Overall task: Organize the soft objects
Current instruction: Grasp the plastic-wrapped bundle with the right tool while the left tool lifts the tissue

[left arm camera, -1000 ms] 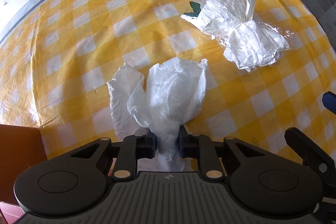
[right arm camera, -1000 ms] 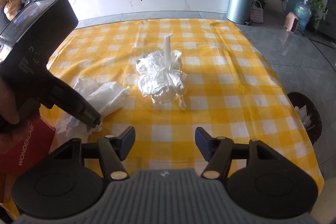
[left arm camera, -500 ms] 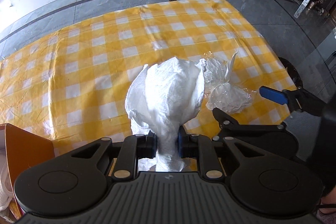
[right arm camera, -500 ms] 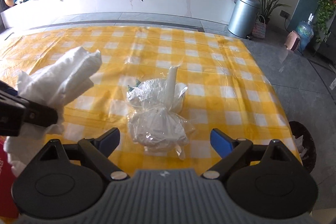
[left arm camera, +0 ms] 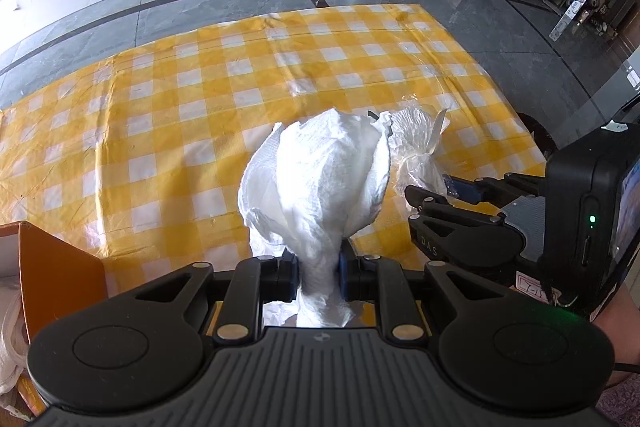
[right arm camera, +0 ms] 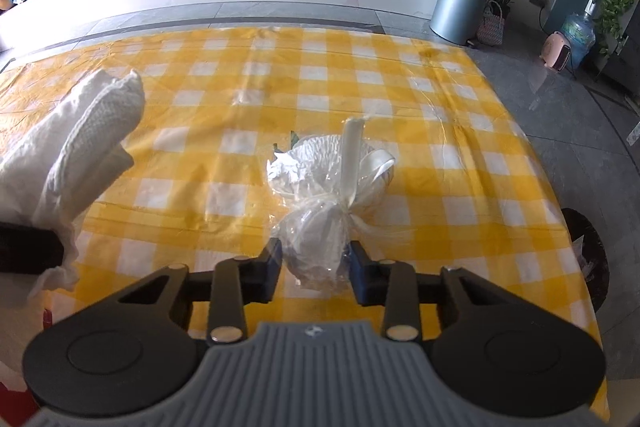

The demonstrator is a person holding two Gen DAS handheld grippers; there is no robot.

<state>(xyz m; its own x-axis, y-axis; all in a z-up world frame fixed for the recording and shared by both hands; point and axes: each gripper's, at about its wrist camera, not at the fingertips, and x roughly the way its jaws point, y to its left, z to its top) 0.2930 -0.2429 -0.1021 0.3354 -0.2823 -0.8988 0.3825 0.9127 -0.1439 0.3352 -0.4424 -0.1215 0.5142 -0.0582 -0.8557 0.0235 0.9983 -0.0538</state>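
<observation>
A crumpled white cloth (left arm camera: 320,179) hangs above the yellow checked tablecloth (left arm camera: 168,115), and my left gripper (left arm camera: 318,275) is shut on its lower end. From the right wrist the same cloth (right arm camera: 80,147) shows at the left. A clear plastic bag of white soft stuff, tied with a white ribbon (right arm camera: 320,227), lies on the tablecloth (right arm camera: 440,163). My right gripper (right arm camera: 316,267) has its jaws closing on the near end of the bag, with both pads touching it. In the left wrist view the bag (left arm camera: 416,151) lies right of the cloth, with the right gripper (left arm camera: 440,187) at it.
An orange box (left arm camera: 56,275) with white material inside stands at the near left table corner. A hand (left arm camera: 616,327) holds the right tool. On the floor beyond the table stand a metal bin (right arm camera: 460,3) and a dark basket (right arm camera: 588,251).
The left gripper has lifted the white cloth off the table. The right gripper came up to the bag, opened wide, then drew its jaws in around the bag's near end.
</observation>
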